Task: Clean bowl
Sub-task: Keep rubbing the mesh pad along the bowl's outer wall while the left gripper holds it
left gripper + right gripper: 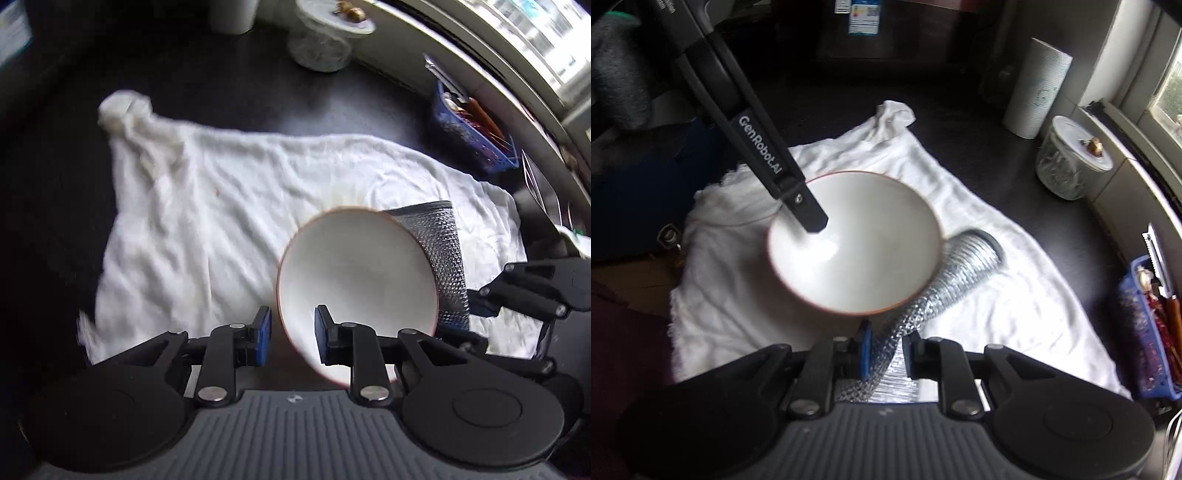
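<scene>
A white bowl (354,273) with a thin reddish rim sits tilted over a white towel (184,221), leaning on a silvery mesh scrubber (439,251). My left gripper (291,334) straddles the bowl's near rim, one blue pad outside and one inside, with small gaps on both sides, so it is open. In the right wrist view the bowl (857,251) is slightly blurred and one left finger (809,218) reaches down into it. My right gripper (886,352) is shut on the rolled mesh scrubber (960,258), whose far end pokes out from under the bowl onto the towel (997,295).
The towel lies on a dark counter (240,85). A glass jar with a white lid (1067,162) and a paper towel roll (1038,88) stand at the back by the window sill. A blue basket of utensils (1145,332) sits at the right edge.
</scene>
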The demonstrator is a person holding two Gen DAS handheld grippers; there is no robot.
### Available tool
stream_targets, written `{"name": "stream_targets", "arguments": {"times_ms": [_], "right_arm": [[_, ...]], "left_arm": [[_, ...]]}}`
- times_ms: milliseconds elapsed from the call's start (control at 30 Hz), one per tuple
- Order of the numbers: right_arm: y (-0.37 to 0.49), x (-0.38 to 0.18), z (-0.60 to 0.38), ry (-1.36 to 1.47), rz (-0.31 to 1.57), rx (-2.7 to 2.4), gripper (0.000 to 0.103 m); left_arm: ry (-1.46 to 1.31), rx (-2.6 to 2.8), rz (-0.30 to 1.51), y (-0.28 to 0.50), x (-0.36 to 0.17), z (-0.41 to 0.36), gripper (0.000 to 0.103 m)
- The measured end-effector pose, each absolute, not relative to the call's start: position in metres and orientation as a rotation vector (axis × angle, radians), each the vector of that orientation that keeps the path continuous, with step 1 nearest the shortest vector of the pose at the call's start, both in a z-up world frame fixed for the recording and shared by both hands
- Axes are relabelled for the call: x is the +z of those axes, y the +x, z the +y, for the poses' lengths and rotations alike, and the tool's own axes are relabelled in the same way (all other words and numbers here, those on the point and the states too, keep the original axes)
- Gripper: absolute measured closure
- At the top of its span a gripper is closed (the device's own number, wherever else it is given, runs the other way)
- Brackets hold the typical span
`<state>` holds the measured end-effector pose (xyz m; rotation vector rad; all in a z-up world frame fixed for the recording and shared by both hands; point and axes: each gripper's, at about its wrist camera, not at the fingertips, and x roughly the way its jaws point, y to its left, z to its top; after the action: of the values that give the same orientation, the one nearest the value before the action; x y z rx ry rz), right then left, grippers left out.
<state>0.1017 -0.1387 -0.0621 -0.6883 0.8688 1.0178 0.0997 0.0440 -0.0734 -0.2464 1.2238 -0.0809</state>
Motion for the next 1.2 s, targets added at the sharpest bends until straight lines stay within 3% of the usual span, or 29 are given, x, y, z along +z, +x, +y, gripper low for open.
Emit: {"name": "stream_targets", "arguments": {"times_ms": [33,100,800,1200], "right_arm": [[0.103,-0.062,-0.138,-0.693,0.868,1.017,0.084],[0.104,-0.061,-0.137,-0.705,0.863,1.017,0.084],[0.065,-0.07,-0.124,-0.749,0.863,1.096,0.083],[0.101,-0.066,-0.137,-0.74,0.849,1.031,0.084]], "left_arm": [[-0.228,-0.093,1.218,0.102,-0.073,0.045,0.08],[-0.221,-0.126,1.202,0.106,-0.073,0.047,0.092],[-0.911,0.135,1.213,0.039,-0.097,0.058,0.088],[-0.473,0.031,1.211,0.087,-0.081,0.067,0.083]]}}
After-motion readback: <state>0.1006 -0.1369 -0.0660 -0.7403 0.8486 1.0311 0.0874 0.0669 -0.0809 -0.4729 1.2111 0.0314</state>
